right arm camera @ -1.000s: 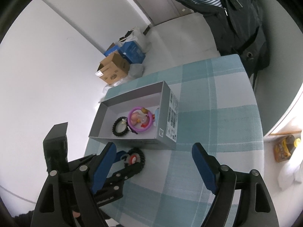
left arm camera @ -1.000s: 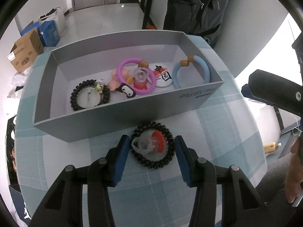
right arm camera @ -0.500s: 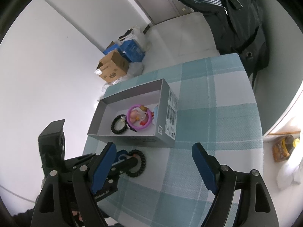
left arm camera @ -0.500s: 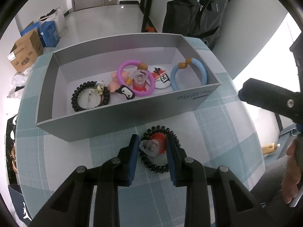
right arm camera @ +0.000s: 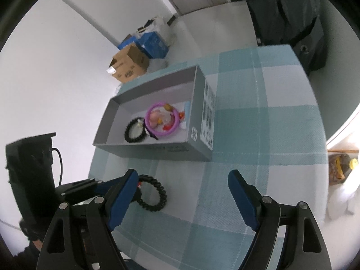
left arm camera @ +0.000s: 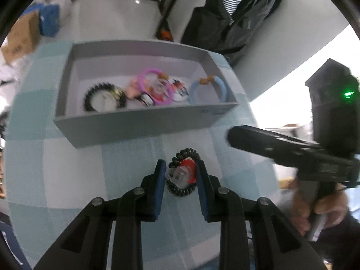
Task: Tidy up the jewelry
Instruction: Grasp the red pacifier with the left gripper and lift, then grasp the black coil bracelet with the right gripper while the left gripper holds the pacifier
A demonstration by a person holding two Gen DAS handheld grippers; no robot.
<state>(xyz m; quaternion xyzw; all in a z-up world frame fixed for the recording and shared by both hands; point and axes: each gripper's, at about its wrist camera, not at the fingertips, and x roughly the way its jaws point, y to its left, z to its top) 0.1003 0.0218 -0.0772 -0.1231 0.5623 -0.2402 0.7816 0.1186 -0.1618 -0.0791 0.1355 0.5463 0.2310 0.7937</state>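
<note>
My left gripper [left arm camera: 180,175] is shut on a black coil hair tie with a red and clear charm [left arm camera: 182,173], lifted above the checked tablecloth; the tie also shows in the right wrist view [right arm camera: 153,193]. The grey box [left arm camera: 144,123] lies beyond it and holds a black coil tie [left arm camera: 103,100], a pink ring [left arm camera: 155,85], a blue ring [left arm camera: 211,87] and small charms. My right gripper [right arm camera: 182,193] is open and empty, hovering above the table to the right of the left gripper; the box [right arm camera: 157,150] is ahead of it.
The table has a teal and white checked cloth [right arm camera: 258,135]. A dark jacket [left arm camera: 234,11] hangs behind the table. Cardboard and blue boxes [right arm camera: 139,56] sit on the floor. A bottle [right arm camera: 339,164] lies past the table's right edge.
My left gripper closed on the coil hair tie and lifted it, pulling back from the box. The right gripper moved nearer to the table.
</note>
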